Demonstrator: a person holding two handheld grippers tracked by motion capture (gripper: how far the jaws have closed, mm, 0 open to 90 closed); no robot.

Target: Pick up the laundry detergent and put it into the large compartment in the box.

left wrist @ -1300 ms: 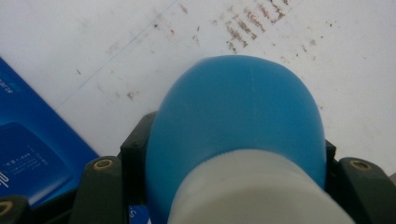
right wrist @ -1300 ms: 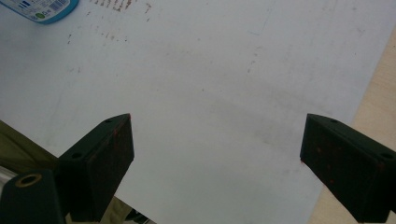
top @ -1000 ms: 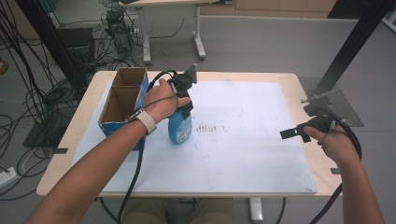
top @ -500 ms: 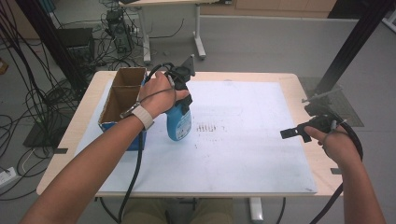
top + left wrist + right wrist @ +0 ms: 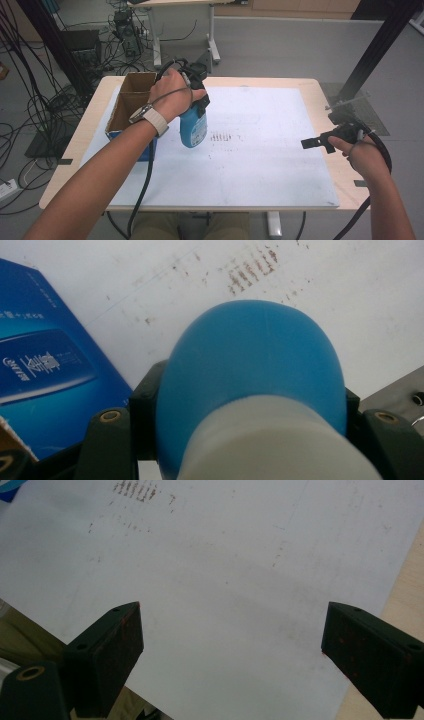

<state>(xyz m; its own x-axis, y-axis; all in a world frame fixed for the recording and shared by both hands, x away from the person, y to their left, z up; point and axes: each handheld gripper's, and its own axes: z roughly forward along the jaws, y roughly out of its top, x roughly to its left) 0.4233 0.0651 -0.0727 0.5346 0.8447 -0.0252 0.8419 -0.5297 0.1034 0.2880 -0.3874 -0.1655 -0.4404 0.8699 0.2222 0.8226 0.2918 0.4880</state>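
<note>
A blue bottle [image 5: 193, 128] with a pale collar hangs upright just over the white sheet [image 5: 260, 170], right beside a cardboard box. My left gripper [image 5: 199, 102] points down and is shut on the bottle's upper part. In the left gripper view the bottle's blue shoulder [image 5: 255, 365] bulges between the two black jaws, which press on it from either side. My right gripper [image 5: 314, 143] is held level near the table's right edge, aimed left. Its jaws stand wide apart over the bare sheet [image 5: 230, 580], with nothing between them.
An open cardboard box [image 5: 127, 97] with a blue printed side [image 5: 45, 370] stands at the table's left, close to the bottle. Brown smudge marks [image 5: 225, 136] dot the sheet's middle. The wooden table edge [image 5: 70, 155] frames the sheet. Cables and equipment lie on the floor behind.
My left hand has risen and carried the blue bottle up off the sheet, staying beside the box. The right gripper has stayed where it was.
</note>
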